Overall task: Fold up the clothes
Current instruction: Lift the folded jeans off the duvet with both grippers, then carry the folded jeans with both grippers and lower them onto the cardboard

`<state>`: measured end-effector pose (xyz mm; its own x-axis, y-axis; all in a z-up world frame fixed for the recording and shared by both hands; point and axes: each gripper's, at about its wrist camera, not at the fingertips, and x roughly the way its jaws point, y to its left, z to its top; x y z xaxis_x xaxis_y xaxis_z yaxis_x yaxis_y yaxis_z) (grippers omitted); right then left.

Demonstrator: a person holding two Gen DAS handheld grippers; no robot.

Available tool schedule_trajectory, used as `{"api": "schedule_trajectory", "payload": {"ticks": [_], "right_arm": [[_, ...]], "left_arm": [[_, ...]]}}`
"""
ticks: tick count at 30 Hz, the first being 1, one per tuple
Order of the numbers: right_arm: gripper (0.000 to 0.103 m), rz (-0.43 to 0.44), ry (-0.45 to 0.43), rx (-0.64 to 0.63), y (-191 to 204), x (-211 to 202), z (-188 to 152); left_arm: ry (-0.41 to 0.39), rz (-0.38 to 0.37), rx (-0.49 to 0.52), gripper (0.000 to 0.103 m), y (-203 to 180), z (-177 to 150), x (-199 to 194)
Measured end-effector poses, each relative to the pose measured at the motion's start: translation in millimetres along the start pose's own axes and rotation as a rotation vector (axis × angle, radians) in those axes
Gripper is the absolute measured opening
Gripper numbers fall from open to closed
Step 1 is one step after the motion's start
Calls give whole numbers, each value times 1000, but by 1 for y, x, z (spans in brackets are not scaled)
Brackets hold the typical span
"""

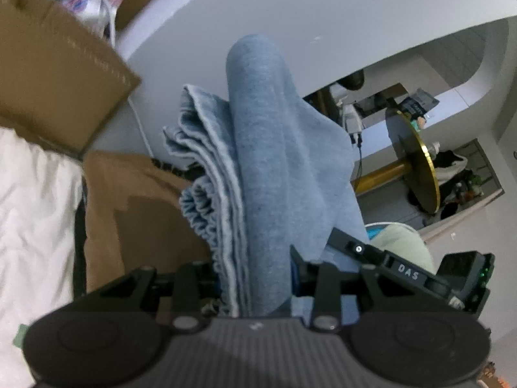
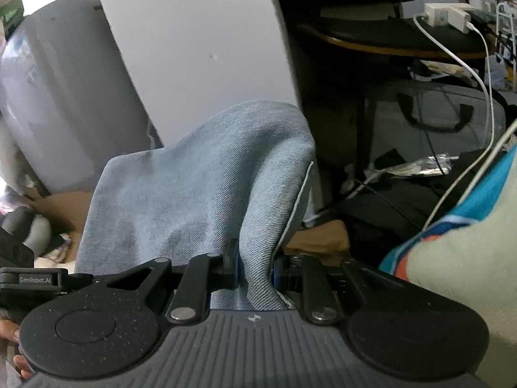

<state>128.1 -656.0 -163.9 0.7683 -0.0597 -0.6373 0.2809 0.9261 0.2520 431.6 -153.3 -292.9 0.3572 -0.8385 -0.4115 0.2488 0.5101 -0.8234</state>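
Folding is midway: the blue denim garment [image 1: 258, 168], already doubled into several layers, hangs off the floor, pinched by the left gripper [image 1: 258, 278] and right gripper [image 2: 255, 268]; laying down remains.

Soft, even indoor light, rather dim and bluish in both views. Fisheye bending curves the wall [image 1: 323, 16] and darkens the corners. Left of the left tongs [image 1: 258, 278], the box [image 1: 55, 74] smears with motion blur. Beyond the right tongs [image 2: 255, 271], glare whitens the far-left corner.
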Motion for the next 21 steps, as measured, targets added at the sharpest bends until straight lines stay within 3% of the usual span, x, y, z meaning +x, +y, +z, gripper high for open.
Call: {"api": "schedule_trajectory", "payload": {"ticks": [9,21], "right_arm": [[19,-54,23,11,-37,42,-37],[19,-47,49,-14,-34,75,-40]], "left_arm": [[49,18,10,38,32,-15,50],[51,34,-21,38,62,-4,57]]}}
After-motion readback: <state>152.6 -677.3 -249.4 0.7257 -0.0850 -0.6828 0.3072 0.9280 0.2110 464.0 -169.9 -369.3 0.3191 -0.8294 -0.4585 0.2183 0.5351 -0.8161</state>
